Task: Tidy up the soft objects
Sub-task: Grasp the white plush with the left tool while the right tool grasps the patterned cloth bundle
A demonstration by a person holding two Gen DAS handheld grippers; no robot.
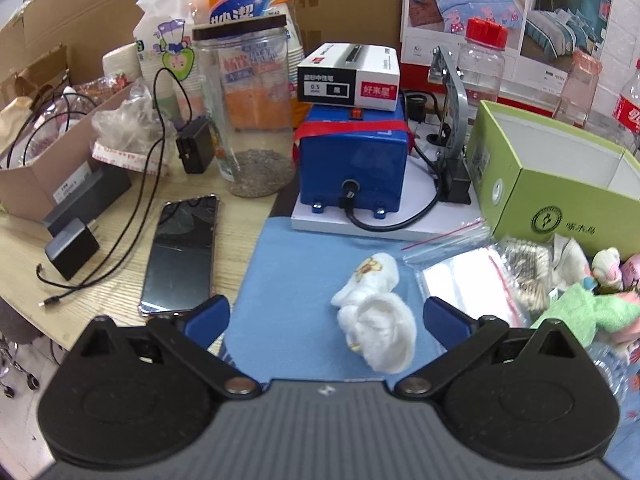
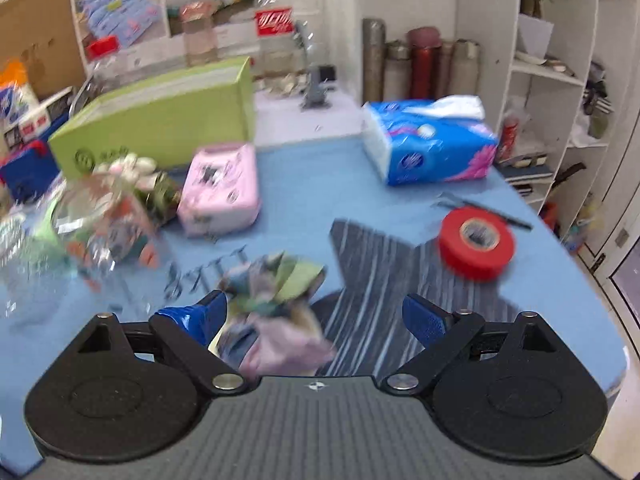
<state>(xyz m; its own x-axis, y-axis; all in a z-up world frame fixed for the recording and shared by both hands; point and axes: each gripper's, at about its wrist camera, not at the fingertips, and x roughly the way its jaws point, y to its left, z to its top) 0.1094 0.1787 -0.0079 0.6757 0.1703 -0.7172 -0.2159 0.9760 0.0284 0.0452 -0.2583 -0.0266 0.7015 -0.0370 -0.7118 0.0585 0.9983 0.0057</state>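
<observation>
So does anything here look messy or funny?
Yes. The white socks lie crumpled on the blue mat instead of paired flat. In the right wrist view a bundle of coloured cloths sits scrunched in a heap. Both the left tongs and right tongs are open, holding nothing.

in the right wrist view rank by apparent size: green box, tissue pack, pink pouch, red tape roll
1. green box
2. tissue pack
3. pink pouch
4. red tape roll
Box and pack look close; the box sits farther back.

Even indoor light, soft shadows; your left view is sharp, your right view motion-blurred, both bowed at fisheye edges.
</observation>
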